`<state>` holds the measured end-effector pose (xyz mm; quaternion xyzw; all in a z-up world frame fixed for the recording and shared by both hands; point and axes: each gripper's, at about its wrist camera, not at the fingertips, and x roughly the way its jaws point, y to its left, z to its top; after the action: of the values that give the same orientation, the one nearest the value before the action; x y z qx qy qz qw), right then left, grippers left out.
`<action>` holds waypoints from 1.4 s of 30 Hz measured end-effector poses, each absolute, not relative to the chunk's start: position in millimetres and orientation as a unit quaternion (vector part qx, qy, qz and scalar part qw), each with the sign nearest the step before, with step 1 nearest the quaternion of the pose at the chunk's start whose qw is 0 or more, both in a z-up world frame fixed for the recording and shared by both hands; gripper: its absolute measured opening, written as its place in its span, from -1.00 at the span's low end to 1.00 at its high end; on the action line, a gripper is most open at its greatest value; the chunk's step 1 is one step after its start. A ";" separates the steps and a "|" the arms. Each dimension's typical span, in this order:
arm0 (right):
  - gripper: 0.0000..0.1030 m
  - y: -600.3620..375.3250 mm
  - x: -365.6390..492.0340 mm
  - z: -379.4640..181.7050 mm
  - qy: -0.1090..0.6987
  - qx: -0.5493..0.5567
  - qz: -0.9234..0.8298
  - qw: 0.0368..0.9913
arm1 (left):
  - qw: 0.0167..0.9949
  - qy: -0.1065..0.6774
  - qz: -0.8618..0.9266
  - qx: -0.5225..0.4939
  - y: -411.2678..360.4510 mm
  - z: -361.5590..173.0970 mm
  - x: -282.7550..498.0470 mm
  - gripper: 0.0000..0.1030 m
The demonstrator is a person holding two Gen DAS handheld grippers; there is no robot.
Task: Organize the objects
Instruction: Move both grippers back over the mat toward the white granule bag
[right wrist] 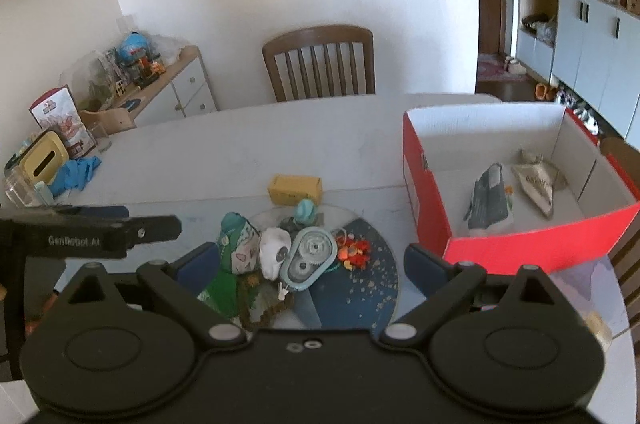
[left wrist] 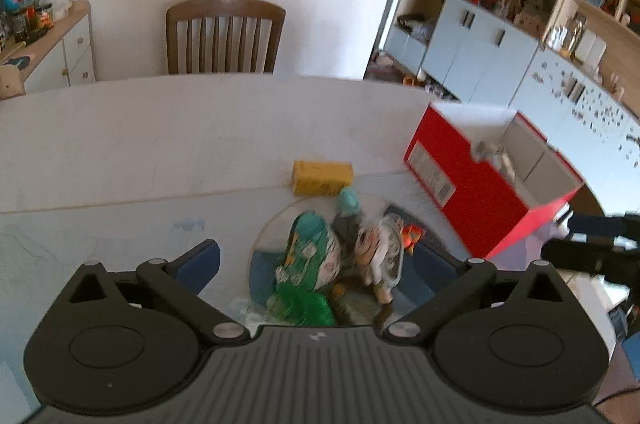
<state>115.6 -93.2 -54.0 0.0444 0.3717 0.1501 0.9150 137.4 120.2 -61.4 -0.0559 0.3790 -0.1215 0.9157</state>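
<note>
With both the left gripper and right gripper gaping wide and empty over the toy pile at lower centre, red box to the right, a closing jaw risks snagging two tangled toys together.

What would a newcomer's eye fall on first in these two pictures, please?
Most striking is the red box, open-topped, at the right of the white table, with two painted stones lying inside. Next comes the heap of small toys and painted stones on a round blue mat, in front of both open grippers, with a yellow block just behind it.
</note>
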 end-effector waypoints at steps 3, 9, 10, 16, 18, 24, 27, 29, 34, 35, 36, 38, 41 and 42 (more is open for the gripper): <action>0.90 -91.7 119.5 -61.3 0.381 0.046 0.144 0.912 | 0.913 0.386 -0.122 -0.045 124.4 -76.5 136.6 1.00; 0.90 -91.6 127.8 -77.6 0.398 0.046 0.133 0.907 | 0.907 0.404 -0.114 -0.048 134.7 -106.7 140.5 1.00; 0.90 -91.8 129.3 -80.2 0.399 0.045 0.132 0.906 | 0.906 0.406 -0.112 -0.048 136.2 -110.8 141.6 1.00; 0.90 -91.1 139.0 -96.6 0.417 0.040 0.128 0.899 | 0.900 0.422 -0.107 -0.025 134.1 -133.4 143.8 1.00; 0.90 -90.2 142.2 -102.2 0.423 0.037 0.127 0.896 | 0.899 0.425 -0.107 -0.017 134.2 -140.1 144.1 1.00; 0.84 -88.9 155.6 -116.7 0.434 0.034 0.120 0.892 | 0.894 0.436 -0.103 -0.004 136.1 -155.4 144.2 1.00; 0.80 -81.8 162.3 -119.8 0.437 0.030 0.133 0.889 | 0.895 0.434 -0.100 0.005 134.8 -159.0 141.9 1.00; 0.78 -73.4 166.3 -121.4 0.437 0.023 0.140 0.888 | 0.897 0.430 -0.098 0.010 134.0 -160.7 140.4 1.00; 0.73 -51.6 177.1 -124.2 0.434 0.021 0.160 0.886 | 0.899 0.426 -0.095 0.012 133.5 -163.7 139.0 0.98; 0.70 -46.8 179.5 -125.3 0.433 0.018 0.163 0.886 | 0.900 0.426 -0.094 0.013 133.5 -164.2 138.9 0.98; 0.69 -42.5 181.6 -126.7 0.433 0.015 0.166 0.886 | 0.900 0.426 -0.093 0.014 133.5 -164.4 138.6 0.98; 0.60 -35.7 186.4 -130.6 0.438 0.012 0.167 0.883 | 0.902 0.422 -0.096 0.014 132.6 -164.3 137.7 0.92; 0.49 -30.1 193.2 -136.3 0.447 0.019 0.165 0.879 | 0.903 0.417 -0.100 0.016 131.2 -163.6 136.9 0.86; 0.49 -29.0 195.2 -137.3 0.449 0.022 0.164 0.878 | 0.904 0.415 -0.102 0.016 130.9 -163.2 136.7 0.82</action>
<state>195.2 -29.0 -137.3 0.0219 0.4486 0.1642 0.8782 136.7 130.9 -163.2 0.0158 0.4153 -0.1020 0.9038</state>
